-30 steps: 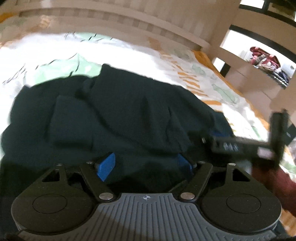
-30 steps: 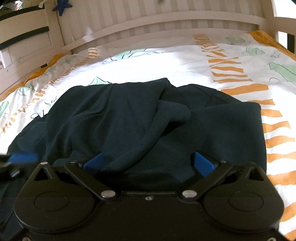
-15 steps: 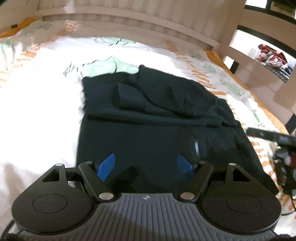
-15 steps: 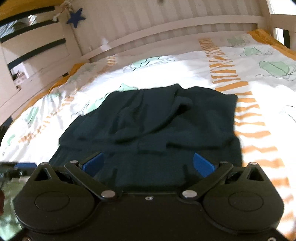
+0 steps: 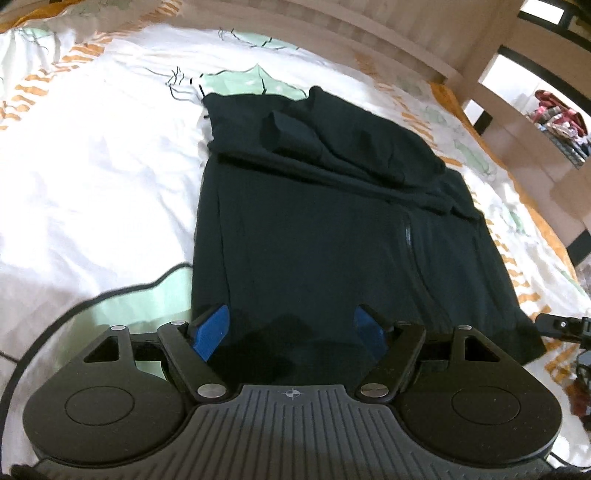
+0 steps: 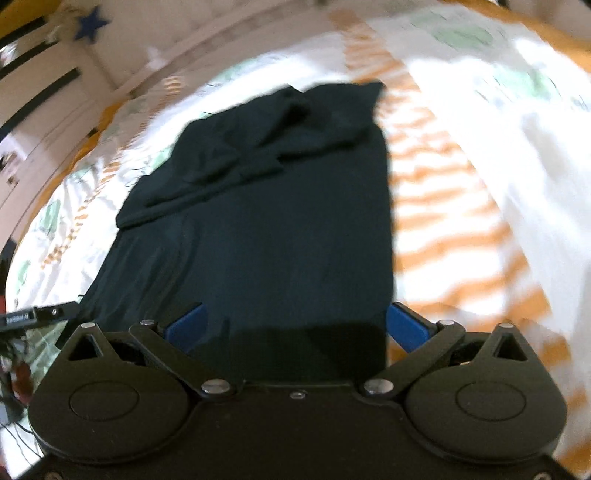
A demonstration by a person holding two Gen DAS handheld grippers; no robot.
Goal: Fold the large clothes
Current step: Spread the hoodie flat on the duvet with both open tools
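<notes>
A large dark navy garment [image 5: 314,240] lies lengthwise on the bed, its near half smooth and a zip line running down it. Its sleeves and top are bunched in folds at the far end [image 5: 332,140]. My left gripper [image 5: 291,328] hovers open over the garment's near hem, its blue pads wide apart and pressing on nothing. In the blurred right wrist view the same garment [image 6: 266,221] stretches away. My right gripper [image 6: 295,325] is open above the near right corner of the hem. Each gripper's tip shows at the edge of the other's view.
The bed sheet [image 5: 92,166] is white with green leaves and orange stripes. A slatted wooden rail [image 5: 369,29] closes the far side. Shelves with clothes [image 5: 557,122] stand at the right, and a blue star [image 6: 90,24] hangs on the wall at the left.
Both grippers have drawn back from the bunched far part toward the near hem. The garment, heaped close under them before, now shows stretched out long and flatter.
</notes>
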